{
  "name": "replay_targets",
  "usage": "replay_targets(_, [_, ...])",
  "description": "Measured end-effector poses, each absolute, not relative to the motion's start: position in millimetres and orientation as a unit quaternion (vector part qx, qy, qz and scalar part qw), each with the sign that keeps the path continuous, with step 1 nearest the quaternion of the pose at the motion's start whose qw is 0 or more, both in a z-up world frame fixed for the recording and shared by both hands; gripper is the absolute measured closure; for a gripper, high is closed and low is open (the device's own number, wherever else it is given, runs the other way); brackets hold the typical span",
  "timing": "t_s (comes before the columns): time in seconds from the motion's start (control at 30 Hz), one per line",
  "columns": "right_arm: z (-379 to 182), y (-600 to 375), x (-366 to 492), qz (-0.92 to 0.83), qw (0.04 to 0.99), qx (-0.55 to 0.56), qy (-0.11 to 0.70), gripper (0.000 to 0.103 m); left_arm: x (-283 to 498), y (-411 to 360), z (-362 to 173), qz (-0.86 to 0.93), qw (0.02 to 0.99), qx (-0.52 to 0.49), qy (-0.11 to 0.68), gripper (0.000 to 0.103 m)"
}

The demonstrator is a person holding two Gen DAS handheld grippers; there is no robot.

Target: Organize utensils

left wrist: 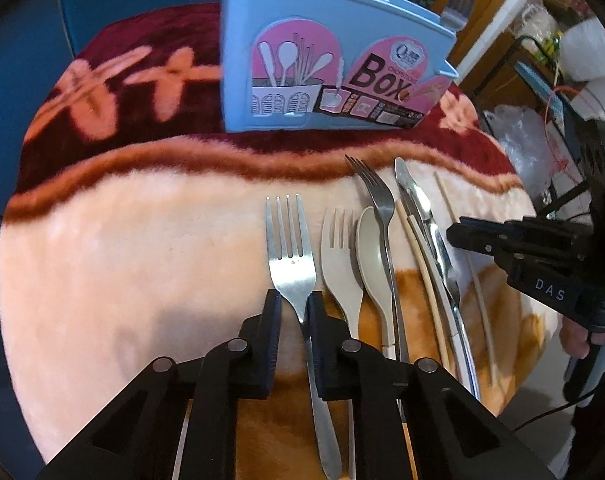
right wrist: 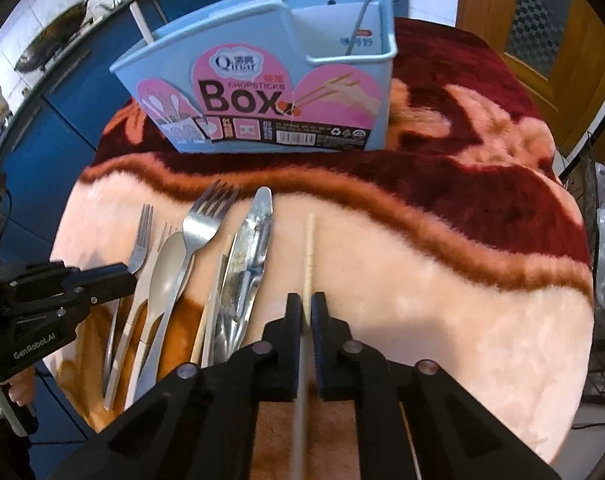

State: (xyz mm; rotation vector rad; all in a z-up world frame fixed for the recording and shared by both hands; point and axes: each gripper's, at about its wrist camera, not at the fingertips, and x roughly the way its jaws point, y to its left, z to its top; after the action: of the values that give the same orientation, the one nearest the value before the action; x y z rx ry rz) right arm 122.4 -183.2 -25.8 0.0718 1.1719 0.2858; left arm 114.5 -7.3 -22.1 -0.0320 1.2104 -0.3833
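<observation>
A light-blue chopsticks box (left wrist: 334,68) stands at the back of the blanket-covered table; it also shows in the right wrist view (right wrist: 270,80), with a fork and a white stick standing in it. My left gripper (left wrist: 294,300) is closed around the neck of a steel fork (left wrist: 290,248) lying on the blanket. My right gripper (right wrist: 306,304) is closed on a pale chopstick (right wrist: 310,252) that points toward the box. Between them lie a beige fork (left wrist: 338,256), a beige spoon (left wrist: 372,256), another steel fork (left wrist: 376,196), chopsticks and a steel knife (right wrist: 252,236).
A plush pink and maroon blanket (right wrist: 442,304) covers the table. Blue cabinets (right wrist: 34,140) are on the left, a wooden door (right wrist: 542,20) at the back right, and plastic bags and cables (left wrist: 518,136) beside the table's right edge.
</observation>
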Motion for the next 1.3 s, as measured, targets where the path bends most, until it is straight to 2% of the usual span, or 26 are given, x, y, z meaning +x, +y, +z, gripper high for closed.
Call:
replay_targets(0.23, [-9.8, -199.3, 93.8, 0.151, 0.848, 0.073, 0.502, 0.096, 97.6, 5.9, -14.1, -0.192, 0.828, -0.06, 0.523, 0.097])
replay_targets(0.83, [56.4, -198.4, 48.2, 0.146, 0.944, 0.069, 0.287, 0.096, 55.2, 22.2, 59.1, -0.196, 0.926, -0.089, 0.309, 0.097])
replay_targets(0.87, [59.2, -199.2, 48.5, 0.145, 0.946, 0.068, 0.28, 0.096, 55.3, 22.8, 62.4, -0.195, 0.93, -0.09, 0.3, 0.102])
replay_targets(0.97, [65.6, -200.4, 51.7, 0.14, 0.954, 0.064, 0.256, 0.096, 57.7, 21.9, 78.2, -0.19, 0.941, -0.085, 0.265, 0.103])
replay_targets(1.17, [63.8, -207.7, 61.3, 0.141, 0.955, 0.076, 0.249, 0.096, 74.7, 17.1, 94.2, -0.189, 0.947, -0.077, 0.249, 0.103])
replay_targets(1.3, [55.9, -212.7, 64.3, 0.14, 0.951, 0.081, 0.264, 0.096, 84.4, 14.9, 88.0, -0.18, 0.943, -0.061, 0.275, 0.103])
